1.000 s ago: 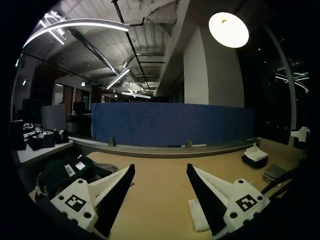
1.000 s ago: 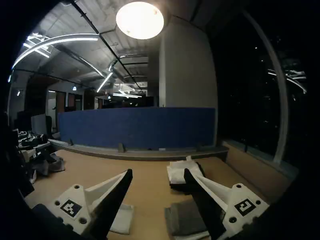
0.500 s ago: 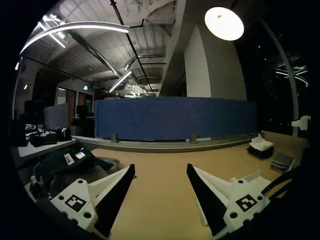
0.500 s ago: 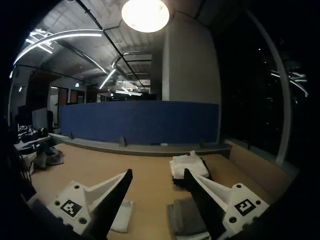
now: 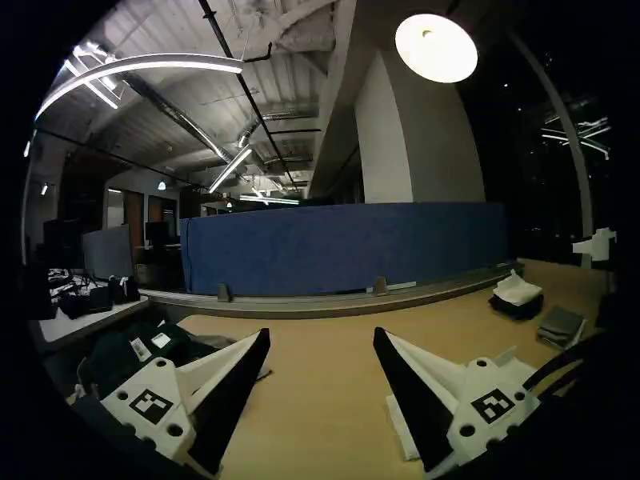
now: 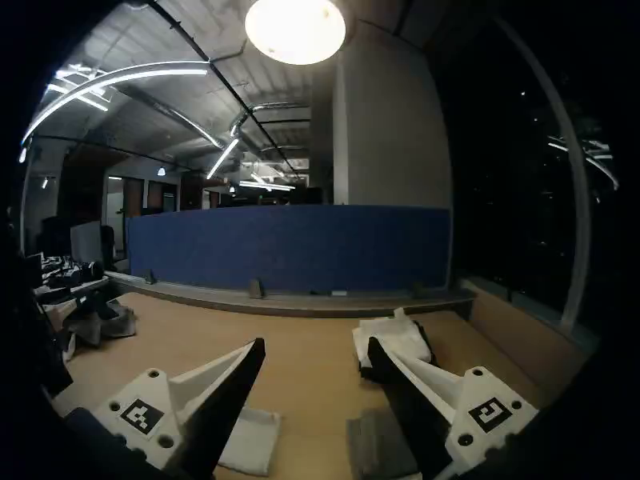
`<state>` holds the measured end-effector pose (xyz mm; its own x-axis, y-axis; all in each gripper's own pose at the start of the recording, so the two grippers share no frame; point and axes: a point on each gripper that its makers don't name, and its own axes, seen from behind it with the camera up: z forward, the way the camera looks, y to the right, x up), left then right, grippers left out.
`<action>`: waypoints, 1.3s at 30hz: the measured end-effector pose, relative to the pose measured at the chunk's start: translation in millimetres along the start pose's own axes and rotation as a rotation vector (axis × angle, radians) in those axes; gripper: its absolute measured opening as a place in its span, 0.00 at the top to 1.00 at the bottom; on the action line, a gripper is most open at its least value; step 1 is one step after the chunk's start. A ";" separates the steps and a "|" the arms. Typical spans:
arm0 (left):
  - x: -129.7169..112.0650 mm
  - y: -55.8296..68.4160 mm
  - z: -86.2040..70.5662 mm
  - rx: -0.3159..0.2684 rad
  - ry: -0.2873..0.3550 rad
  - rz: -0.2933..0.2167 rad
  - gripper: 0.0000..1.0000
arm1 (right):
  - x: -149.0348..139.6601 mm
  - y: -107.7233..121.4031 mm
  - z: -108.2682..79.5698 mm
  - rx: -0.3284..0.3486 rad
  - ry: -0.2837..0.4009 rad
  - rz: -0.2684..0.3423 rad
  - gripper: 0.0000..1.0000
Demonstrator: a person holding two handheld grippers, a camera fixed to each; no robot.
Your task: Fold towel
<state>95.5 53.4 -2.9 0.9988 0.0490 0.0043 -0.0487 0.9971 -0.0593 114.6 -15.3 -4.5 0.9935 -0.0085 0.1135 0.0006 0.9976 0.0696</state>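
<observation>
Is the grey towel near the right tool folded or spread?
Folded: the grey towel lies as a small compact rectangle, not spread out.

Right hand-held gripper point(image 6: 314, 344) turned slightly left; white towel stack point(image 6: 398, 330) now appears farther right.

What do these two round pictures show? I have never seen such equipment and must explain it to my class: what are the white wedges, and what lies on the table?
The white wedges are the fingers of two hand-held grippers; a person carries one in each hand. A camera rides on each and looks forward between its fingers. The left gripper view shows the left gripper, the right gripper view the right gripper. Both stand open and hold nothing. Below is a wooden table with a blue partition behind. On it lie a flat white towel, a grey folded cloth, white cloth on a dark stack and, at the far left, a pile of dark clothes.
</observation>
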 end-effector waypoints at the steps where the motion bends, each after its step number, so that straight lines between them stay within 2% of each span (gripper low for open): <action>1: 4.1 0.0 0.7 -0.003 -0.003 -0.006 0.04 | 0.2 0.5 -0.2 0.003 -0.008 -0.003 0.00; 6: 22.6 -2.8 5.1 -0.011 -0.026 -0.020 0.04 | 2.4 2.9 -1.0 0.021 -0.040 -0.021 0.00; 11: 39.1 -1.3 12.3 -0.024 -0.036 -0.006 0.04 | 1.6 0.7 2.8 0.059 -0.076 -0.029 0.00; 15: 44.2 2.5 18.8 -0.032 -0.047 0.008 0.04 | -11.2 -8.9 8.2 0.107 -0.127 -0.050 0.00; 24: 37.6 8.7 19.9 -0.035 -0.071 0.010 0.04 | -72.0 -33.2 15.9 0.229 -0.310 -0.164 0.00; 33: 23.3 7.0 8.7 -0.039 -0.135 0.008 0.04 | -143.8 -55.1 1.6 0.364 -0.574 -0.210 0.00; 39: 24.9 1.1 1.6 -0.038 -0.141 0.014 0.04 | -180.4 -66.7 -2.9 0.411 -0.683 -0.236 0.00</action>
<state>120.3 55.9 -1.2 0.9870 0.0734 0.1430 -0.0597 0.9934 -0.0979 -64.3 -80.1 -32.5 0.6847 -0.3863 0.6181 0.0269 0.8608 0.5082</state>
